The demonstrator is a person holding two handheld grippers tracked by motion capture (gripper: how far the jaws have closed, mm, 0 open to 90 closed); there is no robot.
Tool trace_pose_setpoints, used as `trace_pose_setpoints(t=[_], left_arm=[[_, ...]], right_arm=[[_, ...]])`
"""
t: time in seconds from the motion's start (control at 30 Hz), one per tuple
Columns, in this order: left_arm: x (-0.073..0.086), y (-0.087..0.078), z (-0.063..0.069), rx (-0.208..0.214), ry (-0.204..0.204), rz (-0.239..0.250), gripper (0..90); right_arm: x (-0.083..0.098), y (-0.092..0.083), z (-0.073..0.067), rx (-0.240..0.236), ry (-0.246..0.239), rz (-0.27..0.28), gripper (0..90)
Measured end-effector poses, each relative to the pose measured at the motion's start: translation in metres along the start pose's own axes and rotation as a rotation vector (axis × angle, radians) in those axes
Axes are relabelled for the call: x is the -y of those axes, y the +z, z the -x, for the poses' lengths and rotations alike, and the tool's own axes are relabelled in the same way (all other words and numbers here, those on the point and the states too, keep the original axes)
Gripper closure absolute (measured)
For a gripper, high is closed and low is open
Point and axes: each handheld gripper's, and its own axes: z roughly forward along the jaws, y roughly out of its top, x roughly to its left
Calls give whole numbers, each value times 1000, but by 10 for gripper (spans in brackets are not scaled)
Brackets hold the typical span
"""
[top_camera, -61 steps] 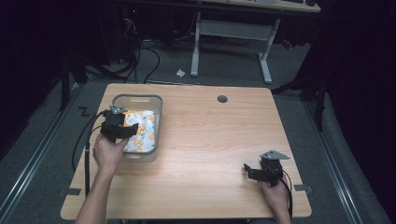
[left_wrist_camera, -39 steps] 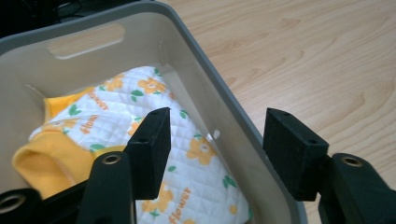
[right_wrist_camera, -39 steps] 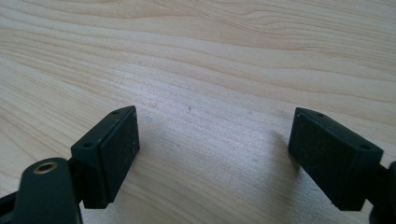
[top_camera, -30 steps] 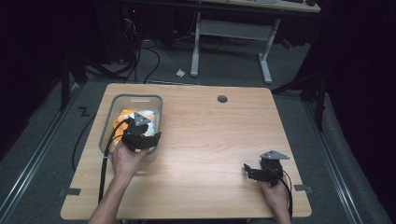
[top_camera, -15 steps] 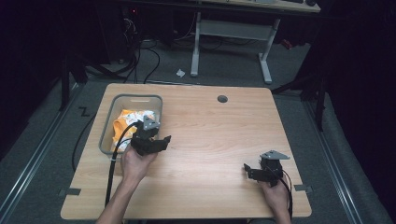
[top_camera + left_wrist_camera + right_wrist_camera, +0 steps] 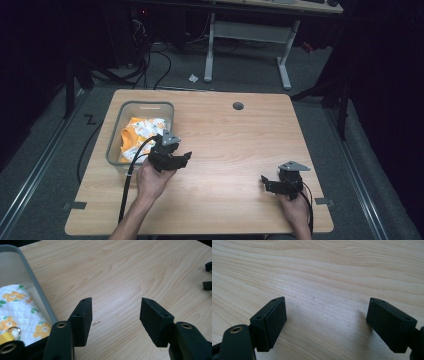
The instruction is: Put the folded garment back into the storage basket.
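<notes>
Left gripper (image 6: 186, 156): jaws apart, nothing between them, over bare counter (image 6: 235, 150) just beside the bin's right wall.

Bin (image 6: 116, 137): grey, translucent, at the counter's left side; its wall shows at the left edge of the left gripper view (image 6: 37, 287).

Cloth (image 6: 140, 132): white with orange flowers and green leaves, lying inside the bin, to the left of the left gripper and apart from it. A metal ring (image 6: 13, 332) on a yellow strap lies on it.

Right gripper (image 6: 265, 181): jaws wide, empty, low over bare wood near the counter's front right, well apart from the bin.
</notes>
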Motion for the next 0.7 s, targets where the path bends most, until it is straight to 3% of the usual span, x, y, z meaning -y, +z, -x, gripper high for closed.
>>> trace_pose_setpoints(t=[0.17, 0.7], left_arm=[[0, 3, 8, 23, 11, -1, 436], [9, 14, 25, 93, -9, 14, 431]], right_arm=[[0, 0, 0, 0, 0, 0, 164], [0, 0, 0, 0, 0, 0, 165]])
